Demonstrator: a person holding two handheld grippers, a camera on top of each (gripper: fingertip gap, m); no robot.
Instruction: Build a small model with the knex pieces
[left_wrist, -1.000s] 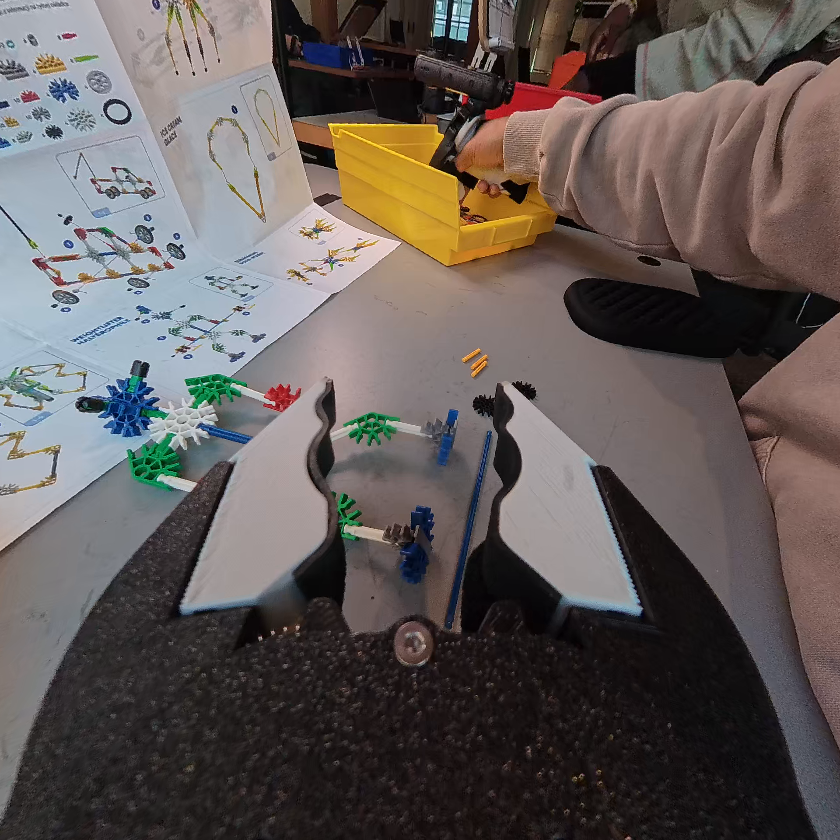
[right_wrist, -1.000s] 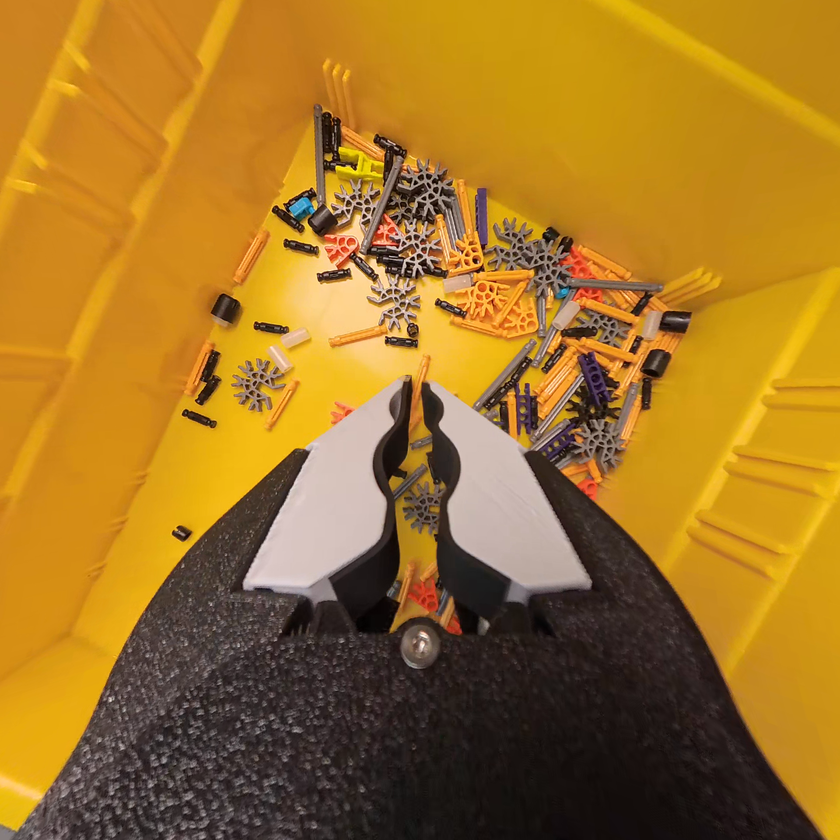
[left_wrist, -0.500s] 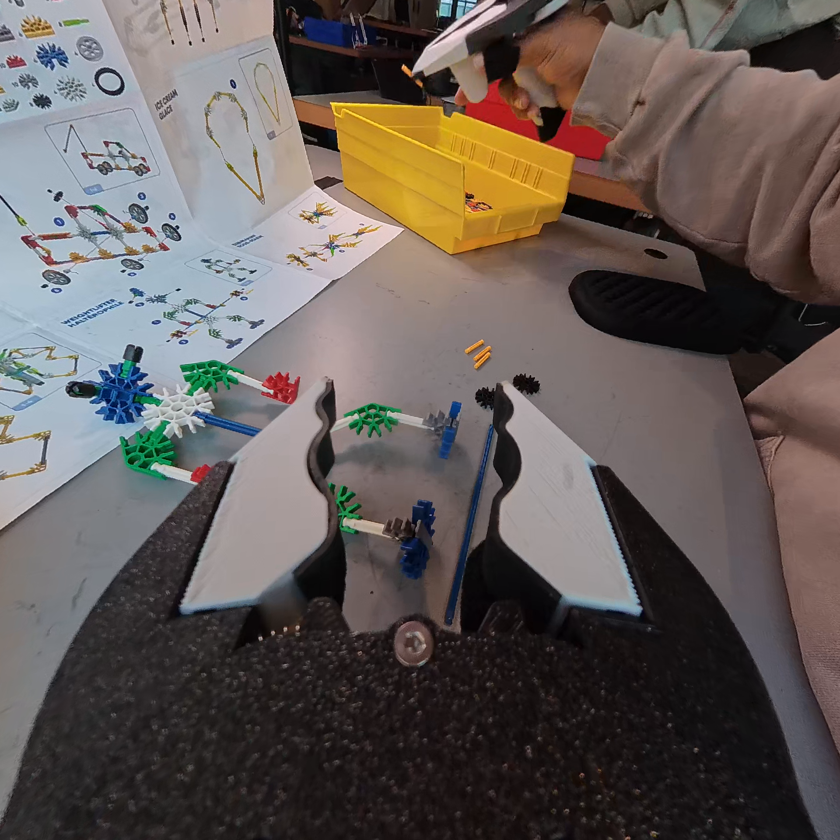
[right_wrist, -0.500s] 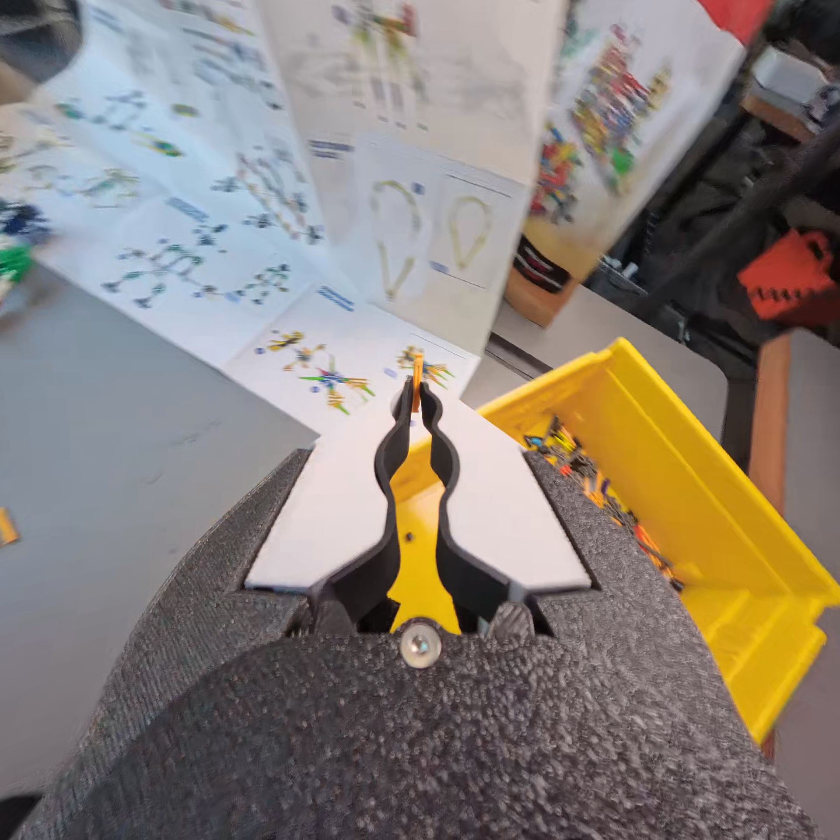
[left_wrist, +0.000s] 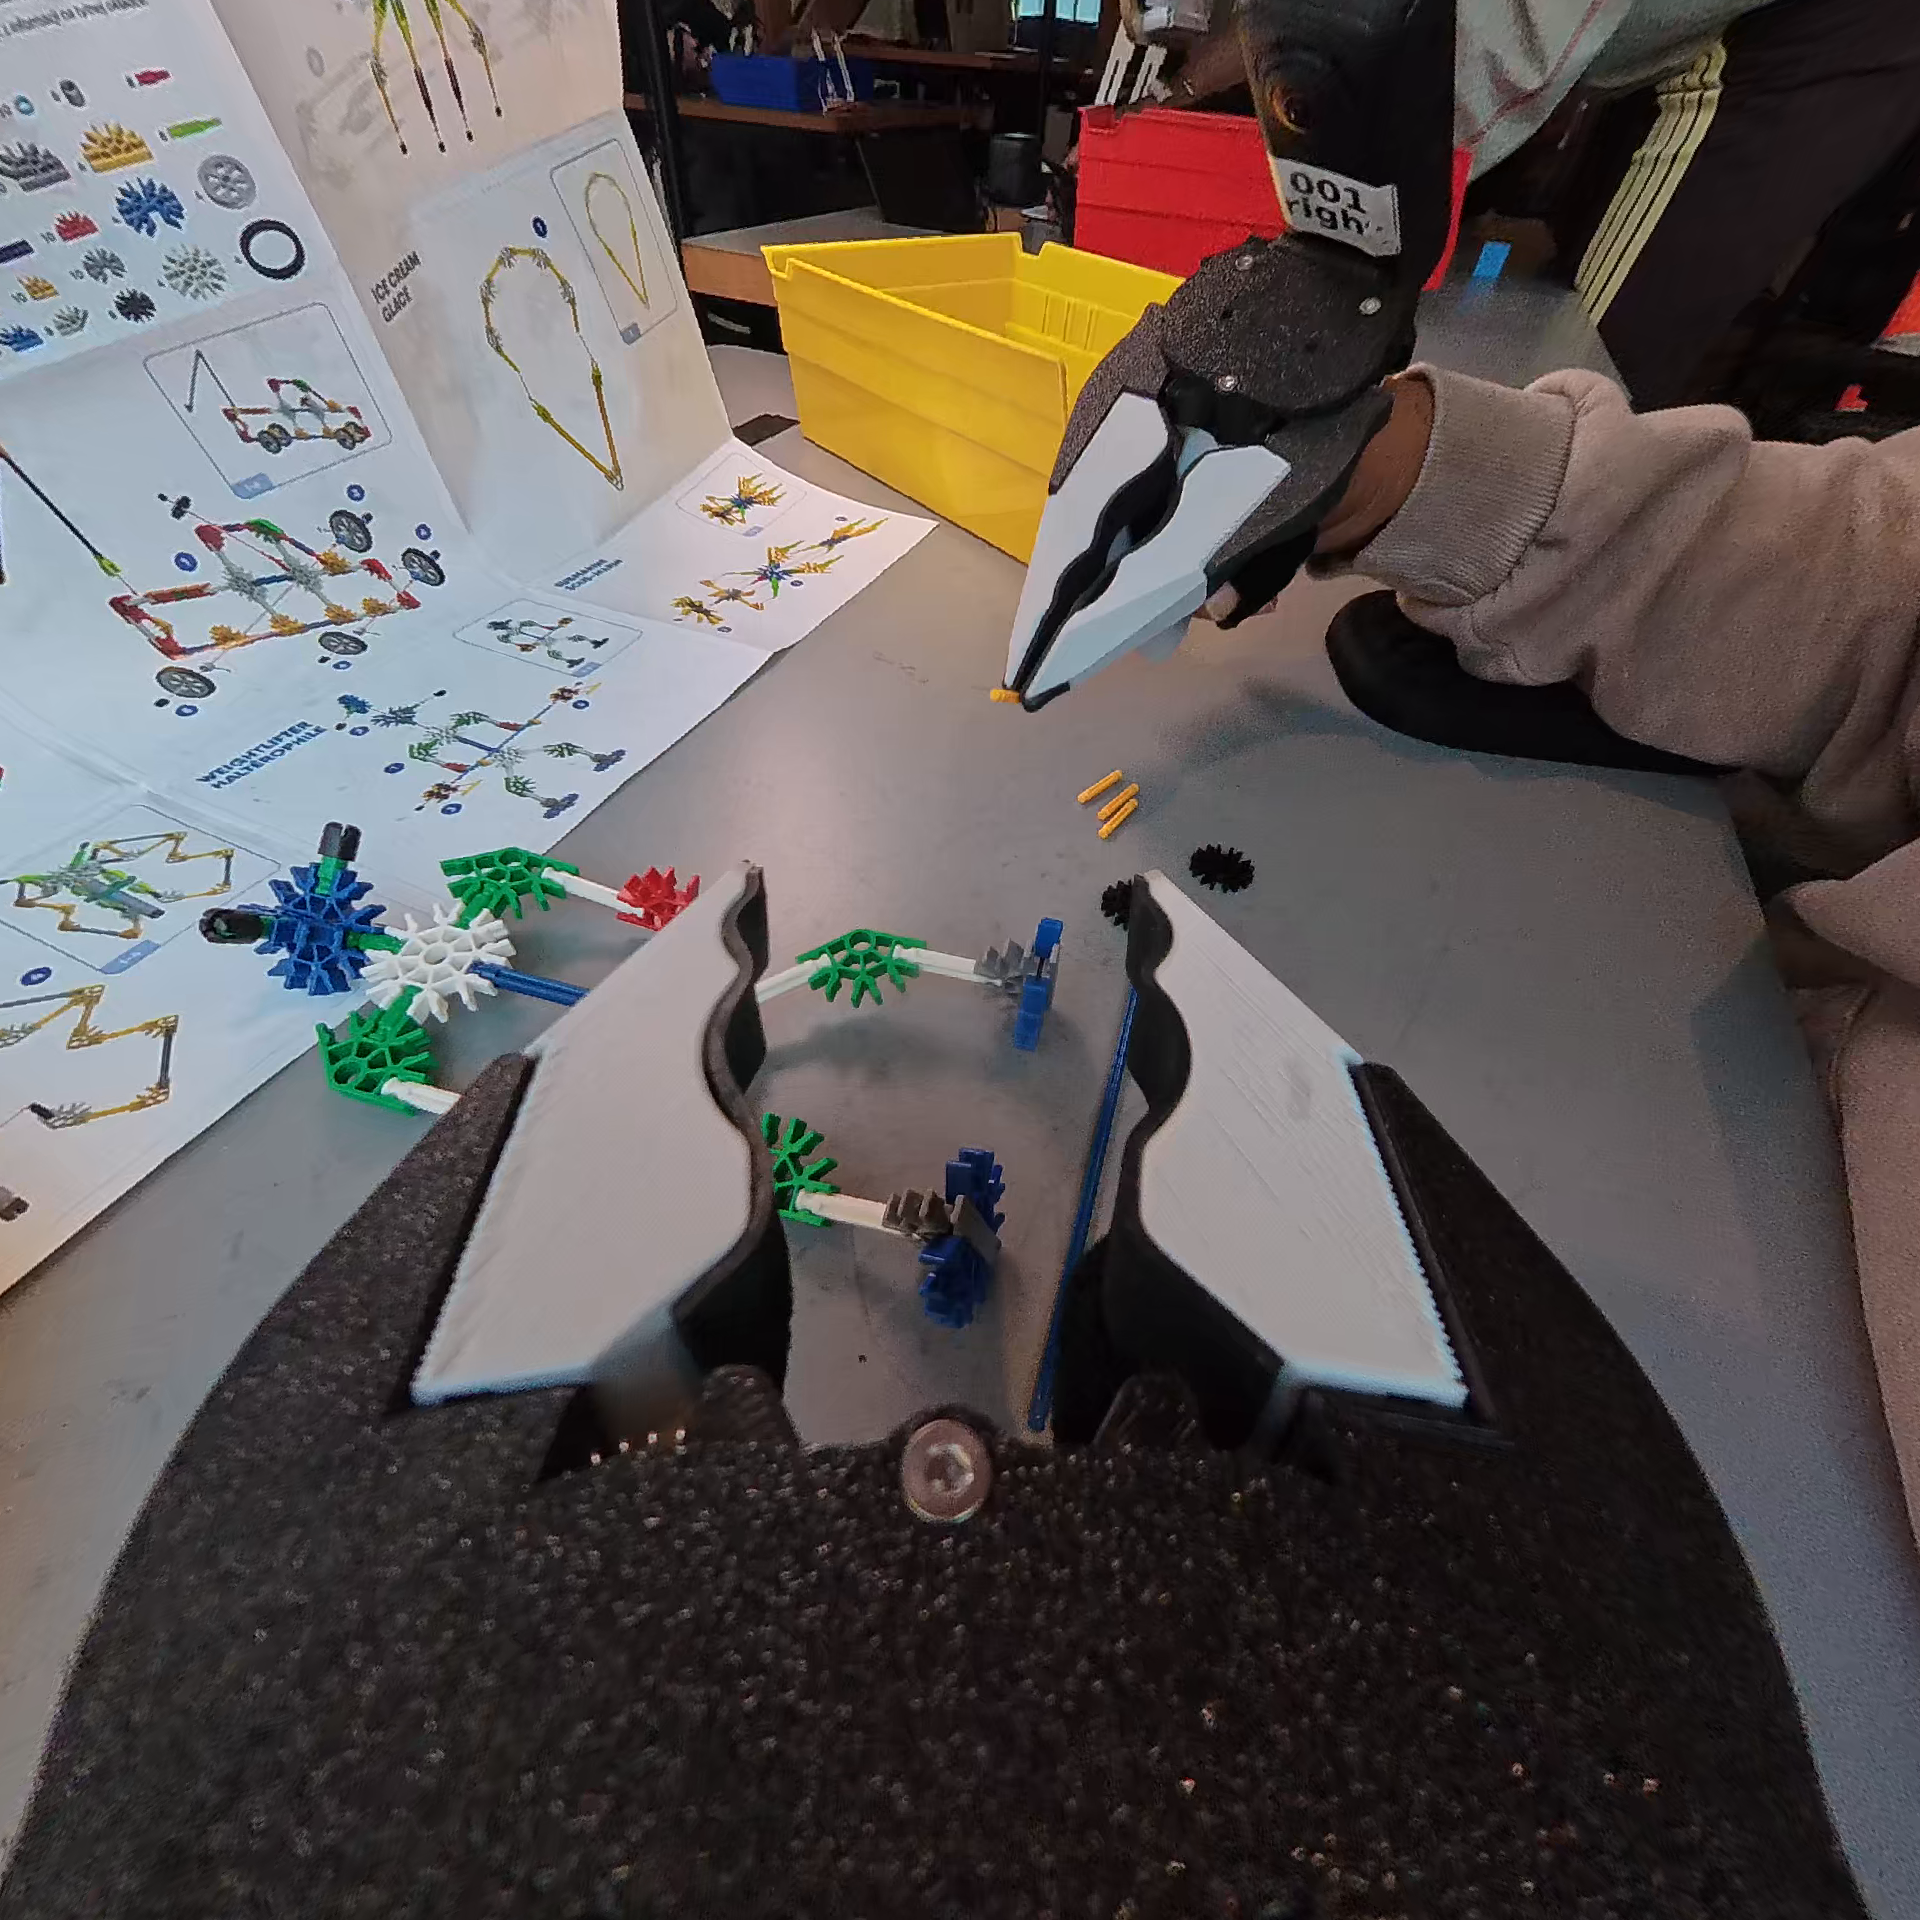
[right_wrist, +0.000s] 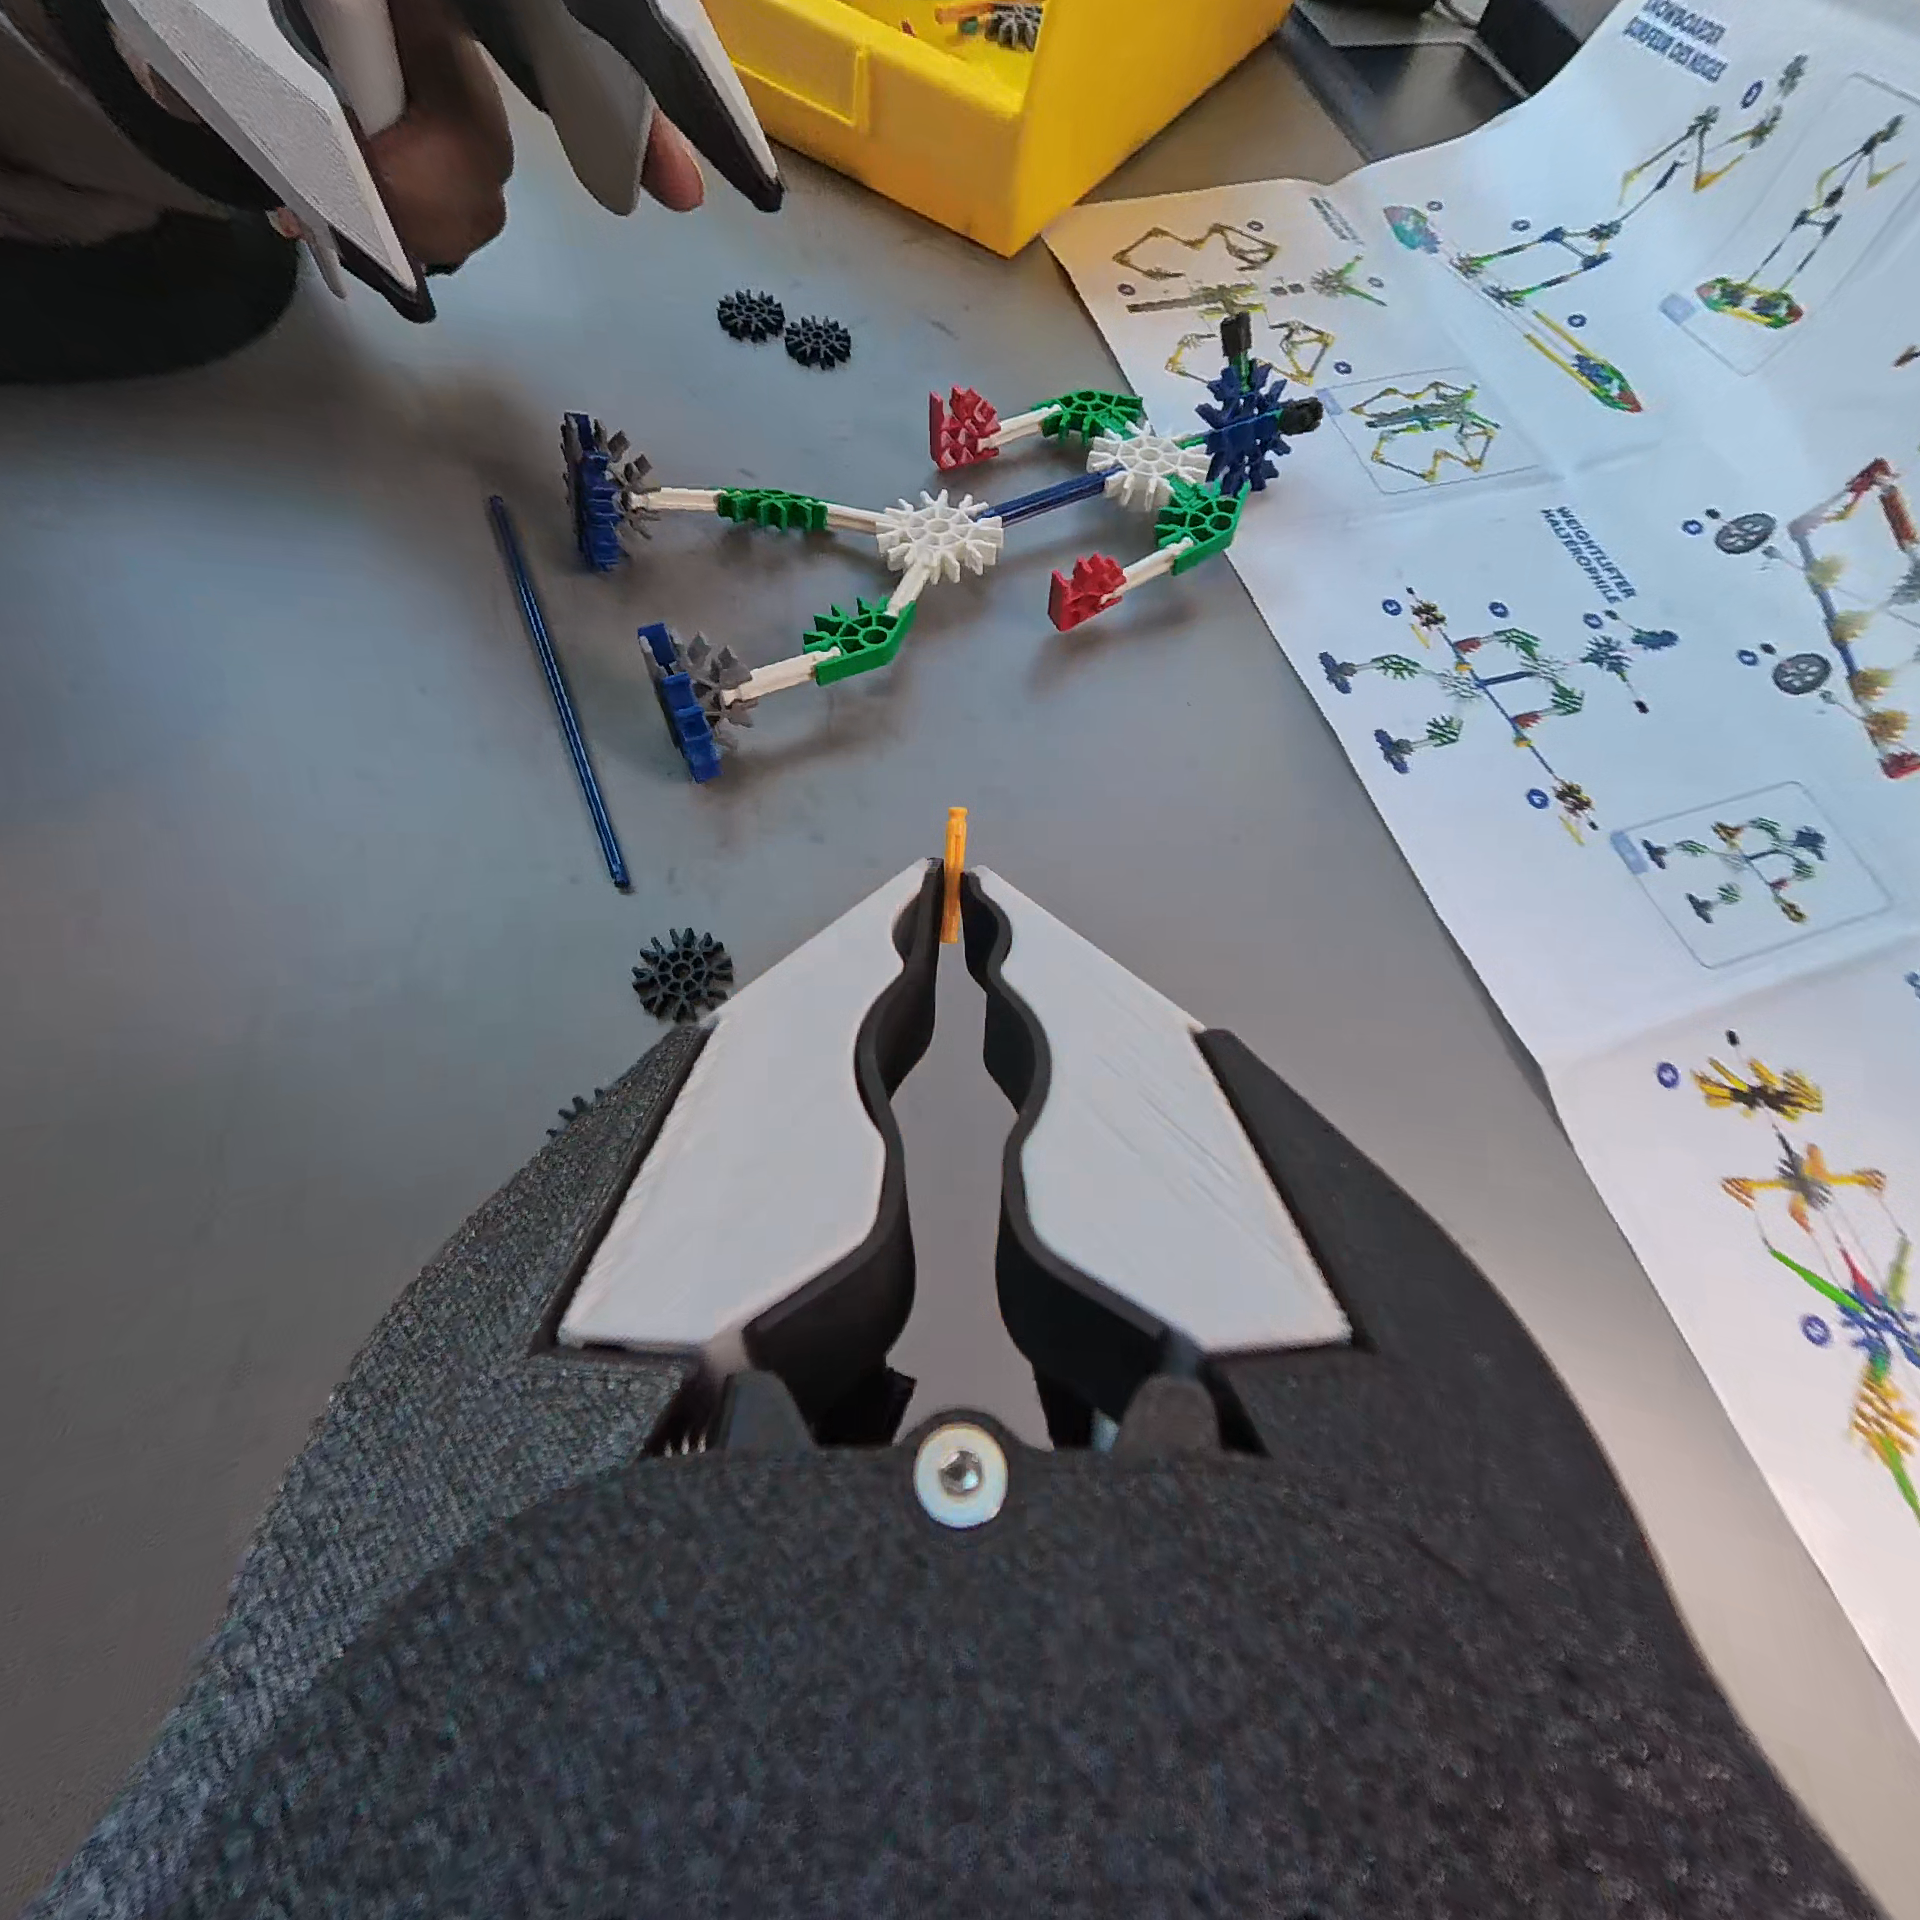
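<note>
While its fingers pinch a short orange rod (right_wrist: 953, 875) at the very tips, the right hand-held gripper (right_wrist: 948, 883) hangs just above the grey worktop (right_wrist: 260, 1039), the rod's end poking out past them. Ahead lies a toy figure (right_wrist: 935, 535) of green, white, red and blue pieces, with a thin blue rod (right_wrist: 559, 691) beside it and a black gear (right_wrist: 683, 974) near the fingers. The left hand-held gripper (left_wrist: 940, 894) is spread wide over the figure's legs, apparently touching nothing. Three orange rods (left_wrist: 1110, 802) lie beyond, near a yellow bin (left_wrist: 935, 395) and an instruction sheet (left_wrist: 312, 520).
</note>
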